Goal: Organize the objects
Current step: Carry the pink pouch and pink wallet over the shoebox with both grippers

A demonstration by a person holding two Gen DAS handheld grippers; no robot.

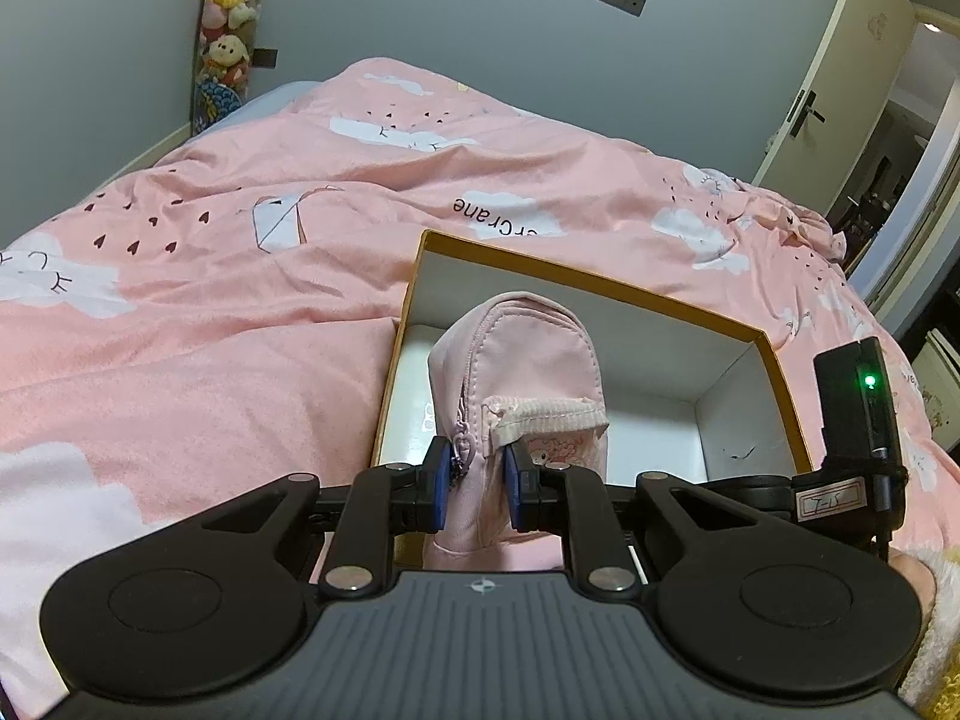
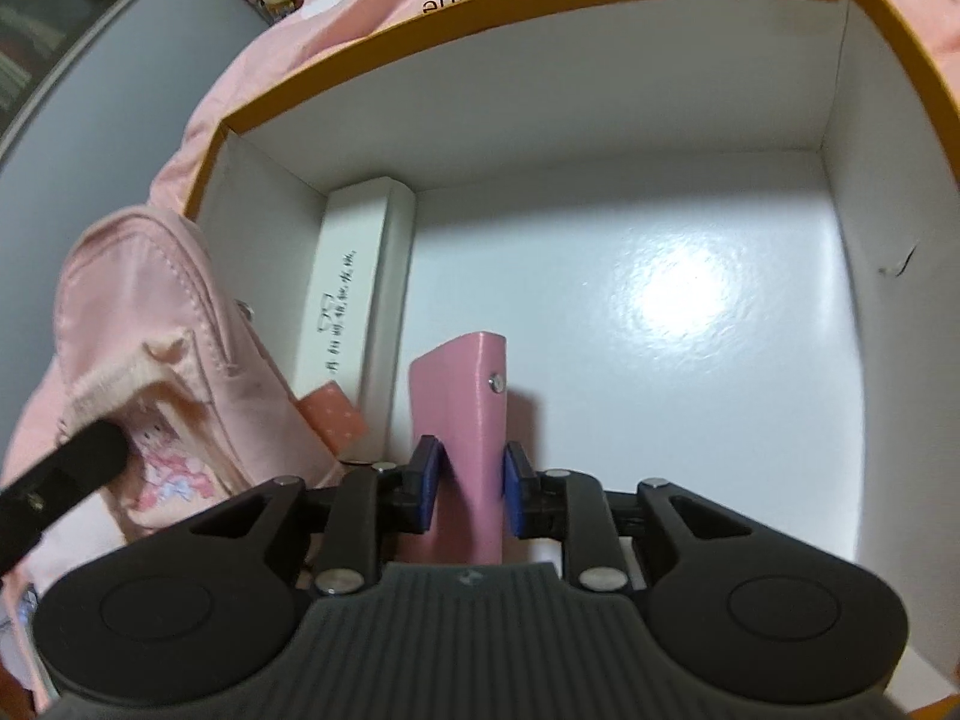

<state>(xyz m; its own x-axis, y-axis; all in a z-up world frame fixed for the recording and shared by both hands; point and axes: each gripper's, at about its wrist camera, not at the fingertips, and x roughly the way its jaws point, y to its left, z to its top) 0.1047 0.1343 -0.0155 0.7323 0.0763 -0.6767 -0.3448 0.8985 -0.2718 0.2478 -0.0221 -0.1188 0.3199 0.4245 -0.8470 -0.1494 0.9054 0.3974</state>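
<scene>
My left gripper (image 1: 477, 483) is shut on a pale pink zip pouch (image 1: 528, 360) and holds it over the near left part of an open box with an orange rim (image 1: 600, 285) and white inside. My right gripper (image 2: 468, 489) is shut on a pink flat case (image 2: 462, 414) with a metal snap, held inside the box (image 2: 540, 6) above its white floor. The pouch (image 2: 168, 324) shows at the left of the right wrist view, with the left gripper's finger (image 2: 66, 468) on it.
The box lies on a bed with a pink cloud-print duvet (image 1: 240, 276). Inside the box, a long white carton (image 2: 360, 276) lies along the left wall, with a small pink dotted item (image 2: 333, 417) by it. Grey wall, plush toys (image 1: 231, 12) and a door (image 1: 840, 96) lie beyond.
</scene>
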